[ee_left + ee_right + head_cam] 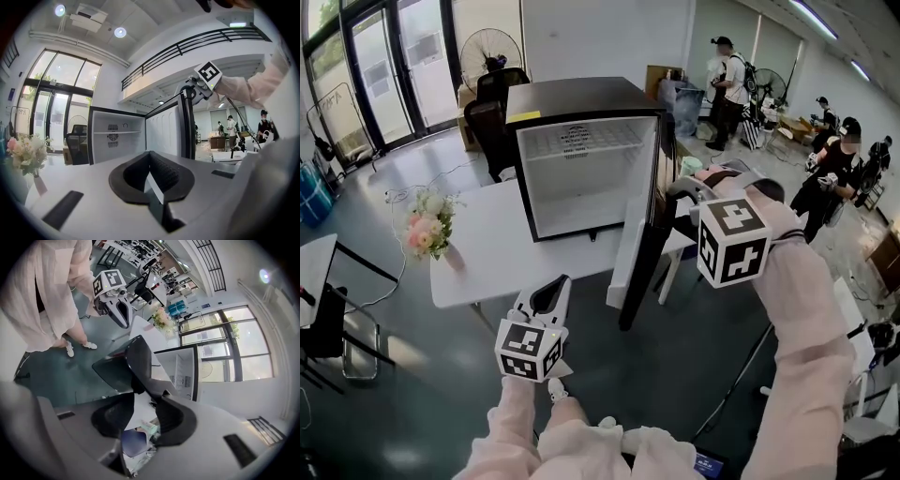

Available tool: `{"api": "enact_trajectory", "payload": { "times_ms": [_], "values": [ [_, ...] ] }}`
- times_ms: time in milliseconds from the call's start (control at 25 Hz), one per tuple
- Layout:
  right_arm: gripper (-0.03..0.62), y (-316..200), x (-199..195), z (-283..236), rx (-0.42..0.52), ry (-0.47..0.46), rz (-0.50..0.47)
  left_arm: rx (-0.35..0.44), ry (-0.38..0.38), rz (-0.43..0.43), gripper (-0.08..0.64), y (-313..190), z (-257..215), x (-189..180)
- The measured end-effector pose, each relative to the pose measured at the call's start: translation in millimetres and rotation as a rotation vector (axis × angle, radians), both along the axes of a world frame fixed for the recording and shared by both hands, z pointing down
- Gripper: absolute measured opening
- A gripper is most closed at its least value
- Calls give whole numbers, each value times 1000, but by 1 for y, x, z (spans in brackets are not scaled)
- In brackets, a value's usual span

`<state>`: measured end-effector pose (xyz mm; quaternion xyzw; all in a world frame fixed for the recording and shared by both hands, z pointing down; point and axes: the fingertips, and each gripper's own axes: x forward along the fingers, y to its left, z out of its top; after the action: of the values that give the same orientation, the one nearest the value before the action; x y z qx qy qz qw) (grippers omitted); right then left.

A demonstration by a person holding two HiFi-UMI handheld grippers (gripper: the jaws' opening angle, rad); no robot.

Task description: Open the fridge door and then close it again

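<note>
A small black fridge [581, 98] stands on a white table [487, 258]. Its white inside [586, 178] is bare. The door [642, 253] is swung wide to the right, edge-on to me. My right gripper [686, 189] sits at the door's top outer corner. In the right gripper view the door's black edge [139, 359] runs in between the jaws of the right gripper [140, 392], which stand apart around it; I see no pad pressing. My left gripper [551, 292] hovers low in front of the table, shut and holding nothing [151, 158]. It faces the fridge [117, 136].
A vase of pink and white flowers [428, 225] stands at the table's left end. Black chairs [492, 131] and a fan are behind the fridge. A white chair [675, 248] is behind the open door. People [727, 80] stand far right. Dark floor lies below.
</note>
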<state>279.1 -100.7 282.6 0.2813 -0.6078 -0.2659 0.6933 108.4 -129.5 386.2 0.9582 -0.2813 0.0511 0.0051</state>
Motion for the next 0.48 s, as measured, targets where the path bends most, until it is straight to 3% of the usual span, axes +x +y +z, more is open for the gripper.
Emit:
{"api": "enact_trajectory", "payload": {
  "times_ms": [480],
  "values": [
    [127, -32, -32, -1, 18, 14, -54, -28, -13, -55, 11, -6, 9, -24]
  ]
}}
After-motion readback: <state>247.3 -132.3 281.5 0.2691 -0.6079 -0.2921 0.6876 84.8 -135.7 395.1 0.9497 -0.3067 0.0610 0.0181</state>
